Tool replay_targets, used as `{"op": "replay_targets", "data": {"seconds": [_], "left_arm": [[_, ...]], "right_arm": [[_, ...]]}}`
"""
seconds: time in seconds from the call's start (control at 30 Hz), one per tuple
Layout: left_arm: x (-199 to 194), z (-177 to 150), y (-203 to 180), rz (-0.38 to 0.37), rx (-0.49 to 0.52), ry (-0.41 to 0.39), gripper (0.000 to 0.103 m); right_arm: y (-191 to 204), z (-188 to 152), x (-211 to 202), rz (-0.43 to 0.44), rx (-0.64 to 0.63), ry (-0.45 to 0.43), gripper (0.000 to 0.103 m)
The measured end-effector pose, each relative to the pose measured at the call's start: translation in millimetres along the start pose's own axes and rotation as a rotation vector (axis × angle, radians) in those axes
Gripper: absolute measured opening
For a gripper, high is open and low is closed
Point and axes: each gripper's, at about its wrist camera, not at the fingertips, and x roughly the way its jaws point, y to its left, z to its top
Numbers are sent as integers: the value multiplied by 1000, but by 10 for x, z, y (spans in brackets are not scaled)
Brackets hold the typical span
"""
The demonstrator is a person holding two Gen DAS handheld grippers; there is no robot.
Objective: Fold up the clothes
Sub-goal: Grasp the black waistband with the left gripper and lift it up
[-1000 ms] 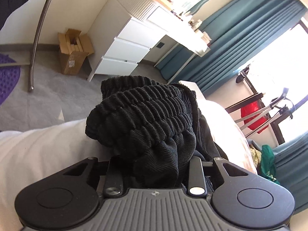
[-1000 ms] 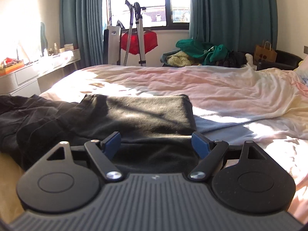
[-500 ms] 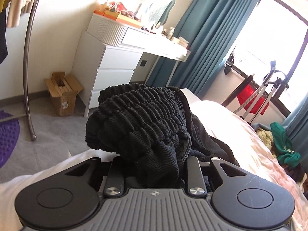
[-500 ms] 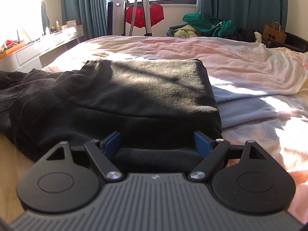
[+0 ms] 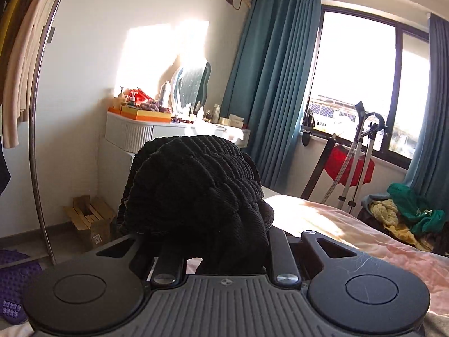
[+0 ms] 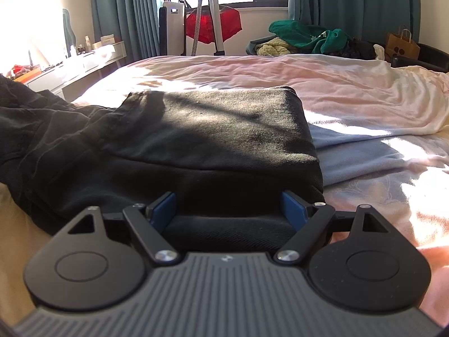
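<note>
A bunched, ribbed elastic waistband (image 5: 196, 185) of a black garment is being gripped by the left tool (image 5: 221, 250), its fingers drawn in tight on the cloth, and the bunch is being held up above the edge of the bed (image 5: 350, 224). The gathered knit is filling the middle of the left wrist view, so the fingertips themselves are being hidden by it.

The right tool (image 6: 228, 210) is being held with its blue pads (image 6: 162, 207) spread wide, nothing being clamped between them. It is being kept low against the near edge of the black trousers (image 6: 213, 140), which are lying flat on the pink bedsheet (image 6: 336, 95). Whether the pads are touching the cloth cannot be told.

As a judgement, the task is partly done. The portion ahead of the right tool is being shown as a neat doubled panel with a straight far edge, so one fold appears made. To the left the cloth (image 6: 42, 129) is lying rumpled and unsmoothed, running off toward the lifted end. The waistband end is likely being carried over to be laid on the flat panel; that fold, and the smoothing of it, are not yet done.

Farther out, a heap of green and yellow clothes (image 6: 303, 39) is being left unfolded by the window.
</note>
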Motion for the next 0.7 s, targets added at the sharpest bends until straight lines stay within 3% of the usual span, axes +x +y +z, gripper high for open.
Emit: {"op": "replay_targets", "data": {"seconds": [0.23, 0.4, 0.5, 0.7], "left_arm": [[-629, 187, -1128, -63, 3, -181, 18], [-1081, 35, -2079, -164, 58, -277, 17], [-1307, -173, -2572, -230, 111, -308, 17], [-1615, -1000, -3506, -370, 283, -304, 17]], "right_arm": [[-46, 16, -44, 14, 47, -5, 82], [-277, 114, -157, 59, 230, 6, 82], [-551, 167, -324, 75, 396, -36, 82], [-1239, 167, -556, -79, 598, -136, 83]]}}
